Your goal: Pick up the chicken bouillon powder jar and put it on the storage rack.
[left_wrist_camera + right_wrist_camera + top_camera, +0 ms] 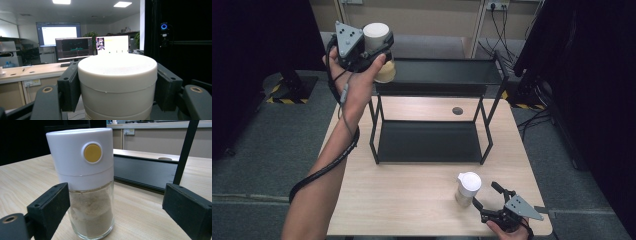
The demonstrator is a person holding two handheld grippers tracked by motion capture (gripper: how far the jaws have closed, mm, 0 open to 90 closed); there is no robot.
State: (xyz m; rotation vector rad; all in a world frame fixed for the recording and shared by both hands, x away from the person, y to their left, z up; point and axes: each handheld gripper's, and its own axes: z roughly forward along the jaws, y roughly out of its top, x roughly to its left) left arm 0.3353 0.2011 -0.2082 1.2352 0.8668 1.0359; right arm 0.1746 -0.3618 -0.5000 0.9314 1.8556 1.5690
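Your left gripper (374, 50) is clamped on a jar (378, 42): white cap, pale cream contents below. In the left gripper view both pads press the jar's white cap (117, 75) from either side. You hold it up off the table, near the left end of the black rack's top shelf (447, 72); whether it hangs over the shelf or just short of it is hard to judge from above. Left forearm stretched forward, wrist raised.

A second jar (86, 182), white cap with yellow button, tan powder in glass, stands upright on the wooden table (412, 195). Your right gripper (488, 196) rests low, jaws wide, pads flanking this jar without touching.
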